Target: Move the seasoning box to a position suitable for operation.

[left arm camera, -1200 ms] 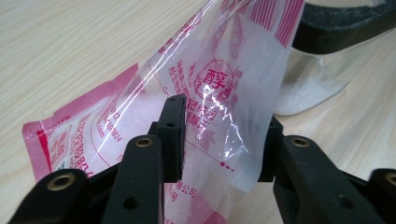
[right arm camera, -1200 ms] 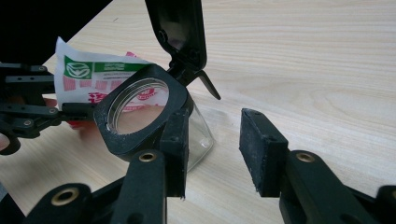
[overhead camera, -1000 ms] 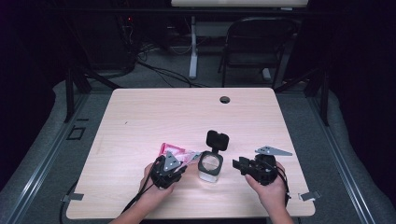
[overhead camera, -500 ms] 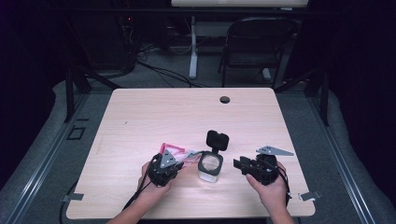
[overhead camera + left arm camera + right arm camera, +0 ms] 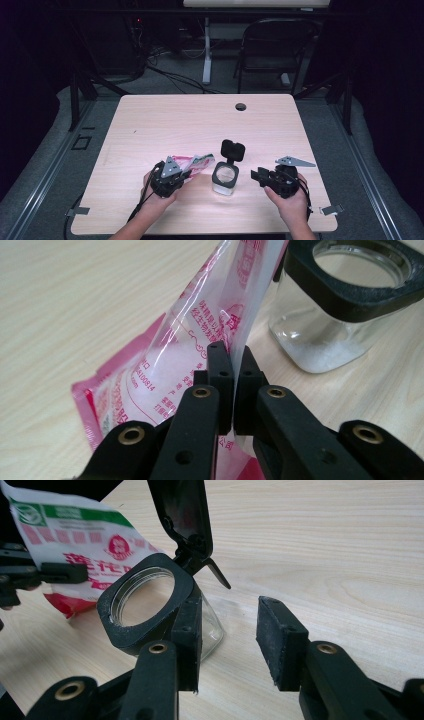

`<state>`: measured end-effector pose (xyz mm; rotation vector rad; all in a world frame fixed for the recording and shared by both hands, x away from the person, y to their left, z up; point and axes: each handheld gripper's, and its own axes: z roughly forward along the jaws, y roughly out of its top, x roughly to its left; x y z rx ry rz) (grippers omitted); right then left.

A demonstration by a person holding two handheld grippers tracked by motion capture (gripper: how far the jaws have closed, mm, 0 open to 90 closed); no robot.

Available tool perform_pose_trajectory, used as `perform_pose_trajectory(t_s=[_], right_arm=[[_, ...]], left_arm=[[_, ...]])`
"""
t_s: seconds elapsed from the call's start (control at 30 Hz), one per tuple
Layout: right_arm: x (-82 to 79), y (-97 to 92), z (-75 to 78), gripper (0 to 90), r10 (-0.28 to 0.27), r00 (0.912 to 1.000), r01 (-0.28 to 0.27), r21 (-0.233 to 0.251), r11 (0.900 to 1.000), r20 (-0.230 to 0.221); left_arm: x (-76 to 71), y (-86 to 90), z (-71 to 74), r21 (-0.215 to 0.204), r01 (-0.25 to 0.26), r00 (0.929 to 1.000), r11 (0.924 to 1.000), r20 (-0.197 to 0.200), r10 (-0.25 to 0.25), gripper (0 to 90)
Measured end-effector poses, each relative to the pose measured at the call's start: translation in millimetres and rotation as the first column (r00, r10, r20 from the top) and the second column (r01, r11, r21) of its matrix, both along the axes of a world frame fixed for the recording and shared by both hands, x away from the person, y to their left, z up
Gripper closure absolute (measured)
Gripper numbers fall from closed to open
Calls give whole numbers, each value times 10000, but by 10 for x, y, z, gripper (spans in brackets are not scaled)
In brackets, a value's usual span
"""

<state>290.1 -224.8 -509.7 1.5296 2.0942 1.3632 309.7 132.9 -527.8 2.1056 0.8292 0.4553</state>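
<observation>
A pale wooden desk [image 5: 150, 125] stands in a dark room, a folding chair and loose cables behind it. Near its front edge sits a small glass jar [image 5: 224, 178] with a black square collar and its flip lid standing open; a little white powder lies in the bottom. Just left of it, the left tongs [image 5: 186, 172] have just been closing and now pinch a pink-and-white printed sachet [image 5: 200, 340] along its clear edge, the pouch lifted at a slant, its upper end close by the jar's mouth and its lower corner down by the wood. The right tongs [image 5: 227, 645] stand at half width beside the jar, one pad close against its collar, the other well clear, so nothing is gripped there. The jar looks unsteadied: a nudge from the sachet or a tongs arm could tip it and spill the powder. The thin film could also slip from so narrow a pinch, or pour wide of the opening.
</observation>
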Motion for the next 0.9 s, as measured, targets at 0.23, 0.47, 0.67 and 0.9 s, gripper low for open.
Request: perform_pose_trajectory(t_s=[0.23, 0.47, 0.67, 0.9], right_arm=[[0, 7, 3, 630, -2, 10000, 2, 8, 10000, 44], [0, 27, 8, 630, 72, 10000, -71, -66, 10000, 65], [-6, 37, 34, 630, 113, 9998, -112, -82, 9999, 139], [-3, 80, 110, 632, 368, 9987, -370, 69, 9993, 339]], left_arm=[[-36, 120, 157, 157, 49, 9972, 9999, 742, -61, 899], [-16, 212, 272, 79, -69, 9943, 9999, 1060, 60, 900], [10, 230, 342, 33, 198, 9919, 9998, 1254, -201, 900], [10, 196, 416, -225, 671, 9893, 9975, 1313, -636, 900]])
